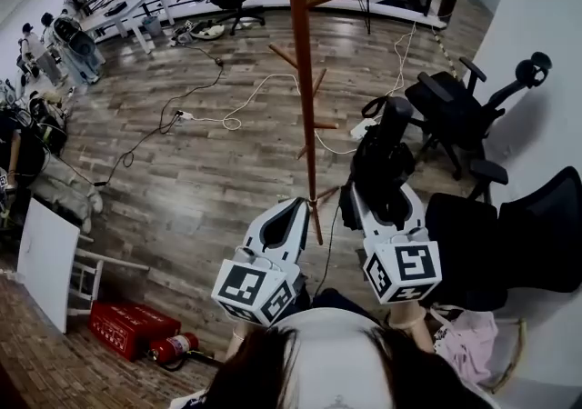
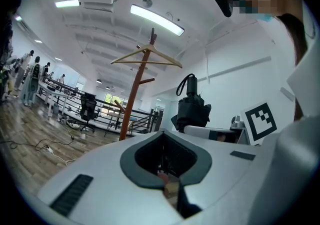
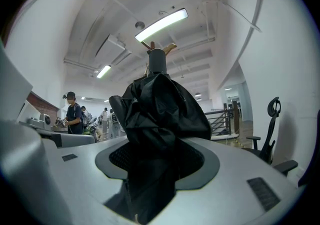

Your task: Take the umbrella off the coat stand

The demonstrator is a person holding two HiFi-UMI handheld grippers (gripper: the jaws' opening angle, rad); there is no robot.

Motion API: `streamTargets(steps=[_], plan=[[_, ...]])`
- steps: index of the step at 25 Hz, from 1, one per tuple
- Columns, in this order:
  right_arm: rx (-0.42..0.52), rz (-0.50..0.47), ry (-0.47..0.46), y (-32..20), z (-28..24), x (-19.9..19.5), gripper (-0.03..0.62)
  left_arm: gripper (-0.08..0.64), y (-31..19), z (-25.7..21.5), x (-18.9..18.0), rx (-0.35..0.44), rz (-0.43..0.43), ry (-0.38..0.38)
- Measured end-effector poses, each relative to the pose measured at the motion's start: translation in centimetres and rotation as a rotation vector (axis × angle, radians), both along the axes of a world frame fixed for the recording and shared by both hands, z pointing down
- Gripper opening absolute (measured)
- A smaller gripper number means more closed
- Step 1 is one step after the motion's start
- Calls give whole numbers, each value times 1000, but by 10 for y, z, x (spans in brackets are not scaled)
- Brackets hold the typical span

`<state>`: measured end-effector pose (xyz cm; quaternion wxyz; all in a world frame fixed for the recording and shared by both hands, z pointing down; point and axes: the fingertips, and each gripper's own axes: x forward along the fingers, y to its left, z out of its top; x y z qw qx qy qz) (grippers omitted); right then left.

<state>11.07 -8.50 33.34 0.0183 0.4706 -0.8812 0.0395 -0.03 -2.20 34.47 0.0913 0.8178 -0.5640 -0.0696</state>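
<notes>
So the wooden floor [image 1: 200, 171] fills most of the head view, and the coat stand [image 1: 304, 98] runs straight down the middle of the frame, pegs sticking out on both sides. In the left gripper view there's a wooden hanger [image 2: 147, 59] sitting at the top of it. On the right side of the frame there's a bunch of black office chairs [image 1: 455, 116], pretty close to the stand. A white board [image 1: 45, 262] leans at the left edge, with a red box [image 1: 127, 327] and a fire extinguisher [image 1: 173, 346] in the lower left. A white cable [image 1: 245, 103] snakes across the floor behind the stand.

The umbrella [image 1: 382, 162] is black and folded. It stands upright just right of the pole, and from the left gripper view it looks clear of the pegs. The right gripper [image 1: 382, 196] has its jaws clamped around the bundled fabric, which bulges up out of them. The left gripper [image 1: 297, 207] sits lower center, right next to the pole's base, jaws closed with nothing in them.
</notes>
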Motion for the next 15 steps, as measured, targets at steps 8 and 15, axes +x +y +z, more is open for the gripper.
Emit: streamTargets(steps=[8, 15], plan=[[7, -33, 6, 1, -1, -2, 244, 9, 1, 1, 8, -2, -1, -11], [6, -41, 8, 1, -5, -6, 244, 9, 0, -4, 6, -1, -5, -7]])
